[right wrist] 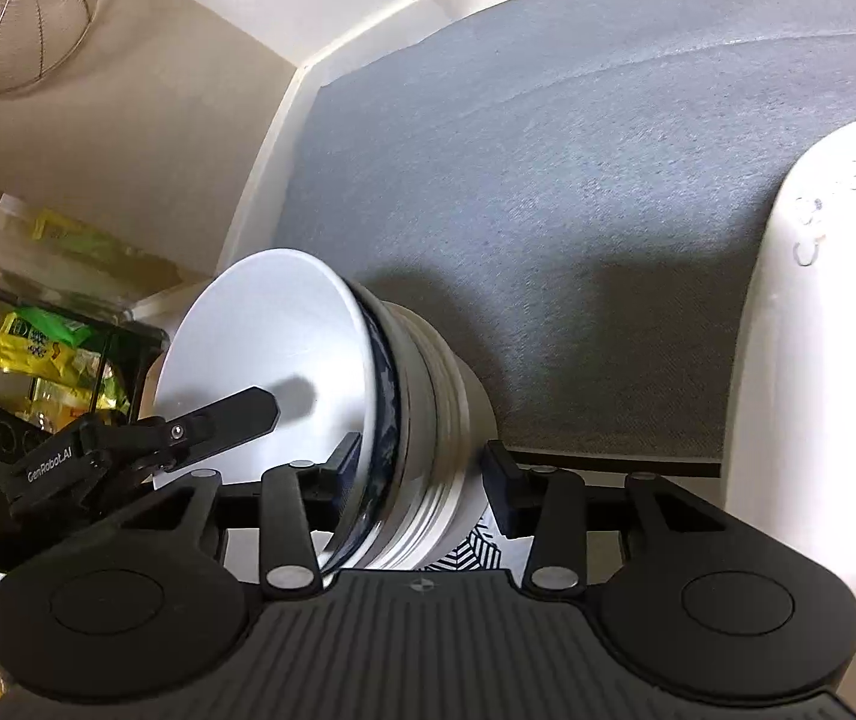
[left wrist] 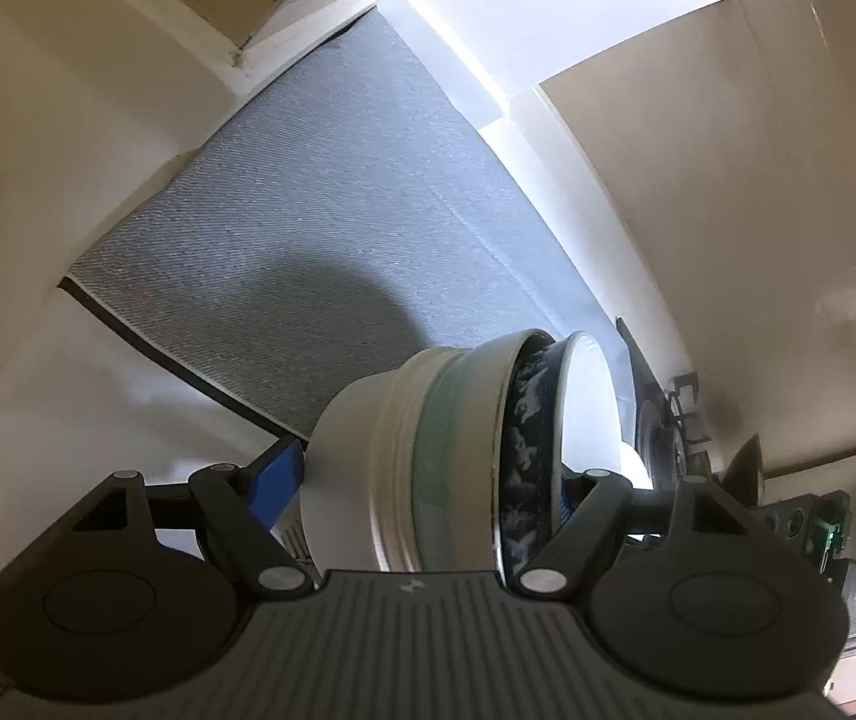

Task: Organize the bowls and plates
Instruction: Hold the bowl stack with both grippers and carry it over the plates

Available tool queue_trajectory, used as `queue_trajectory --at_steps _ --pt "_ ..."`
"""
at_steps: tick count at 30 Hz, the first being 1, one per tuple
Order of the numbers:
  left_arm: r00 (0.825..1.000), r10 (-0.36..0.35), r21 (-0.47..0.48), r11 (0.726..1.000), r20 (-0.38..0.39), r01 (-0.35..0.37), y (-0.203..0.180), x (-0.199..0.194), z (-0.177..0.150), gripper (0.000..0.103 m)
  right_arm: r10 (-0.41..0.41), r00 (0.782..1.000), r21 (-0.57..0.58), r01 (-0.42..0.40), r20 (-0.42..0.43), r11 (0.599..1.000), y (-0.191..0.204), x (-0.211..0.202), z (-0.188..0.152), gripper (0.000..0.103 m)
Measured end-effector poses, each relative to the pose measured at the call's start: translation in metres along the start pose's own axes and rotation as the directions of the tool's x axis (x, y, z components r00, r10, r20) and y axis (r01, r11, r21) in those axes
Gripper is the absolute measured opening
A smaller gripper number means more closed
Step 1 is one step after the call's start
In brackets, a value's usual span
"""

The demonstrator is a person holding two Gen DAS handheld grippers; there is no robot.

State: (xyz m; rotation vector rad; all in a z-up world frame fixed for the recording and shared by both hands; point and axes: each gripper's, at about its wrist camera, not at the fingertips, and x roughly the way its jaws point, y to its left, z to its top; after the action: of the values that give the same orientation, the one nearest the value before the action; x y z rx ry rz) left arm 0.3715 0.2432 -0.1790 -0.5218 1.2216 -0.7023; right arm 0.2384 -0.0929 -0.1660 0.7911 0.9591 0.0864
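A nested stack of ceramic bowls (left wrist: 463,456) is tipped on its side above the grey woven mat (left wrist: 320,228), white bowl innermost, a blue-patterned bowl (right wrist: 383,414) around it, pale green and white ones outside. The left gripper (left wrist: 428,480) straddles the whole stack, one blue-padded finger (left wrist: 275,474) at the white base, the other inside the innermost bowl; whether the pads truly press I cannot tell. The right gripper (right wrist: 422,468) has the stack's lower edge between its fingers, one inside the rim and one off the base, with a visible gap there, so it is not clamped. White cabinet walls (left wrist: 146,96) box the mat in. A white rounded appliance (right wrist: 817,312) crowds the right, a wire mesh strainer (right wrist: 14,18) hangs upper left, and yellow-green packets (right wrist: 50,342) fill a dark rack beside the bowls.
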Motion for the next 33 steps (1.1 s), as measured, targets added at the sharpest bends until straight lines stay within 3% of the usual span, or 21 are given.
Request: queue_trajectory --at_steps 22,33 --pt "0.998 -0.057 0.102 0.993 0.011 0.056 -0.042 -0.01 0.009 0.081 -0.032 0.992 -0.019 0.034 0.118 0.999 0.004 -0.055 0.006 0.044" --pt "0.996 -0.09 0.164 0.982 -0.03 0.093 -0.081 0.014 0.003 0.081 -0.063 0.979 0.018 0.06 0.194 0.998 -0.012 -0.091 -0.002 0.043"
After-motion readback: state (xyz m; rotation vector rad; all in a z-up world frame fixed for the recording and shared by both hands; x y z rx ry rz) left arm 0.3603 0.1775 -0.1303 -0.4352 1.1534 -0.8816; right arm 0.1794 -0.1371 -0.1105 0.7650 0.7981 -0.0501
